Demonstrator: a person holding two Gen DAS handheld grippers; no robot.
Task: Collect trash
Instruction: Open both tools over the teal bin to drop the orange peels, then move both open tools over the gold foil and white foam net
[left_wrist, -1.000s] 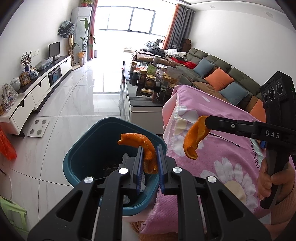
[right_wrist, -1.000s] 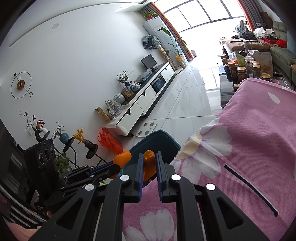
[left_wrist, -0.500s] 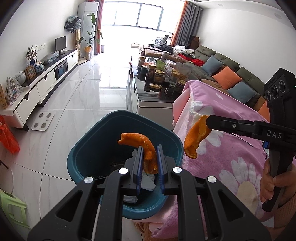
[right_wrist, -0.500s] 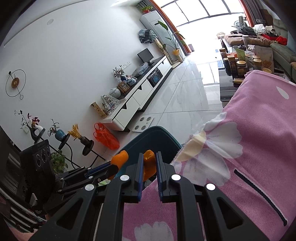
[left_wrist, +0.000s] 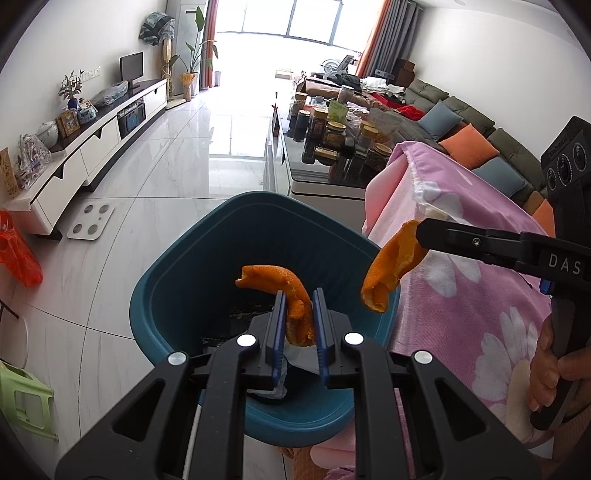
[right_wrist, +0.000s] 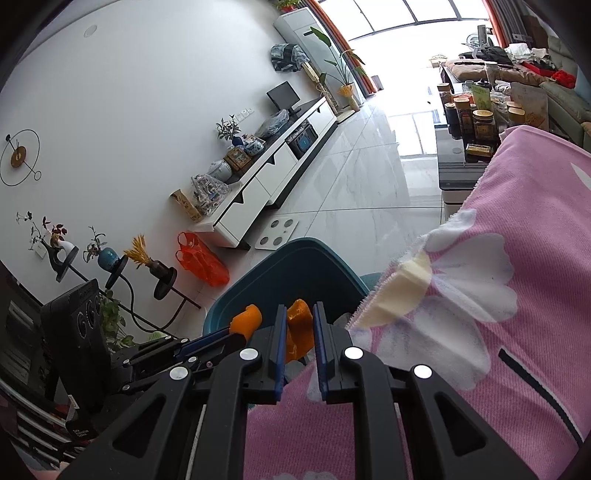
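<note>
- Two pairs of tongs, each pinching one piece: the left gripper (left_wrist: 298, 314) nips a curled orange peel (left_wrist: 280, 286) by its lower end, over the open mouth of the teal bin (left_wrist: 177, 280).
- The right gripper (right_wrist: 299, 334) clamps the second peel (left_wrist: 388, 275) by its top; it hangs above the bin's right rim, beside the edge of the pink flowered cloth (left_wrist: 480, 295).
- Both peels look light, limp and leathery, probably not fragile; an end-hold looks sufficient.
- Count: two peels, two grippers, one bin with crumpled paper (left_wrist: 291, 360) inside.
</note>
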